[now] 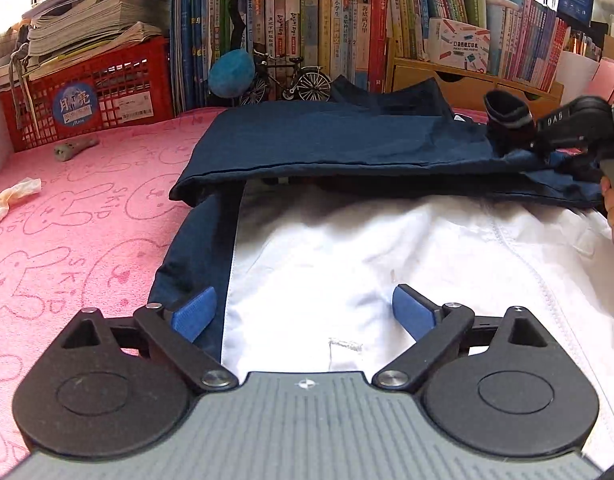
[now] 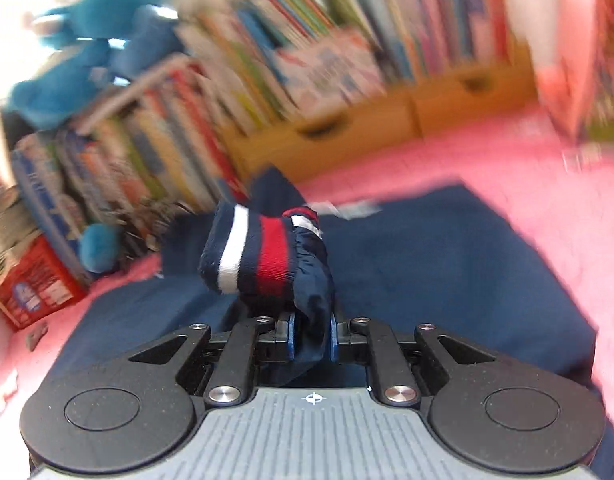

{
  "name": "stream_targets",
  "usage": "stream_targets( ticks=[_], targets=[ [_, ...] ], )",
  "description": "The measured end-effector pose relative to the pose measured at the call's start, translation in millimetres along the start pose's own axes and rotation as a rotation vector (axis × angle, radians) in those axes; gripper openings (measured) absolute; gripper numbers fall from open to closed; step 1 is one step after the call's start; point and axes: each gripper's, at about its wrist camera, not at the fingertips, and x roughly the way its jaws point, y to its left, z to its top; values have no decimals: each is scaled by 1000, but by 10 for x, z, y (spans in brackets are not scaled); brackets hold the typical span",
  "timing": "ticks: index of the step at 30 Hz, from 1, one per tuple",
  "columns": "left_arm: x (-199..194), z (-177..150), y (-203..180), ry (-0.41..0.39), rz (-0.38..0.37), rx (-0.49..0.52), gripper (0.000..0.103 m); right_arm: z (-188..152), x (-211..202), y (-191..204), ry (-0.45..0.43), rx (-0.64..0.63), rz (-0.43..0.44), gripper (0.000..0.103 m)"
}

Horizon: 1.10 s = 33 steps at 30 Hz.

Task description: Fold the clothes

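Jacket: blue and white, lying on the pink towel.
Left gripper: wide open over the jacket, holding nothing.
Right gripper: pinching the jacket's striped cuff.

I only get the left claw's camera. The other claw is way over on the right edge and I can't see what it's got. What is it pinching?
Observer: The right claw is shut on the jacket's sleeve just behind the striped cuff, which has navy, white and red bands.
Operator: Is the cuff lying on the jacket?
Observer: No, it sticks up in front of the claw, above the navy jacket.
Operator: What's past the jacket on that side?
Observer: More pink towel, then a wooden drawer unit under the books. That view is blurred.
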Motion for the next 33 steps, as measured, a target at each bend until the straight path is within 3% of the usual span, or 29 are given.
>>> stream_targets(
  ticks=[2, 5, 9, 12, 14, 16, 18, 21, 24, 27, 28, 33],
  targets=[
    [-11, 2, 14, -9, 9, -11, 96, -30, 101, -231, 49, 85, 21, 19],
    [-66, 49, 68, -61, 43, -36, 95, -115, 87, -447, 22, 175, 121, 24],
    [27, 263, 47, -95, 165, 45, 95, -165, 104, -681, -14, 277, 243, 27],
    [257, 394, 121, -77, 284, 98, 95, -173, 93, -692, -19, 257, 264, 31],
    [415, 478, 178, -63, 365, 132, 95, -153, 75, -641, -21, 218, 267, 39],
    [574, 563, 234, -49, 447, 166, 94, -148, 39, -589, -32, 188, 250, 45],
    [610, 554, 401, -25, 428, 106, 97, -140, -50, -605, -107, 210, 142, 40],
    [607, 516, 566, -12, 392, 30, 99, -70, -222, -872, -209, 319, 70, 39],
    [613, 504, 502, -13, 418, 61, 100, 33, -331, -1112, -234, 363, -20, 45],
    [642, 496, 374, -22, 469, 133, 100, 98, -450, -1021, -256, 238, -152, 63],
    [653, 494, 338, -25, 483, 155, 100, 99, -474, -903, -253, 162, -158, 65],
    [671, 495, 269, -31, 512, 198, 99, -57, -461, 2, -207, -287, -58, 76]
  ],
)
